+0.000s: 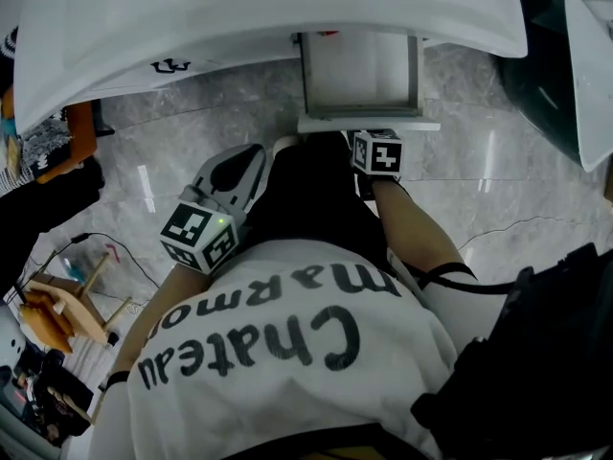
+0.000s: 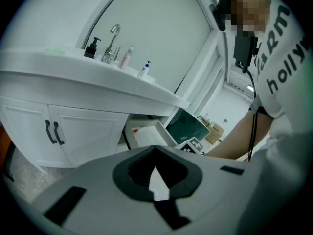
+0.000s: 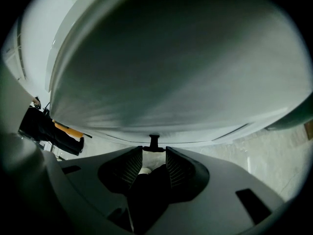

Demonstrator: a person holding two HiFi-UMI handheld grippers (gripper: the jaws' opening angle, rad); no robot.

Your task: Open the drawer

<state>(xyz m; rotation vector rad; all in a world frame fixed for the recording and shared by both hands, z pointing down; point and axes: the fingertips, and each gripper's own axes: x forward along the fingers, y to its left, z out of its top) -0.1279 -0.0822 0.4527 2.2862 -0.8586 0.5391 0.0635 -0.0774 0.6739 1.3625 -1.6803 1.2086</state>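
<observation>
One handle point(image 3: 154, 141), judged the hold on the stiff, light-seeming drawer point(image 1: 369, 123), is flanked by the spread right hand-held gripper point(image 3: 154, 152); the left hand-held gripper point(image 2: 155, 151) is pressed together.

One drawer point(image 1: 359, 65), one counter point(image 1: 239, 8). Two hand-held grippers: one left hand-held gripper point(image 2: 155, 151), one right hand-held gripper point(image 3: 154, 151). On the counter, one faucet point(image 2: 113, 40), one dark pump bottle point(image 2: 92, 48), two small bottles point(image 2: 126, 58) point(image 2: 145, 68). Below, two cabinet doors point(image 2: 24, 131) point(image 2: 93, 131) with two dark handles point(image 2: 48, 131) point(image 2: 59, 133). One person point(image 1: 278, 353) in a white lettered shirt.
</observation>
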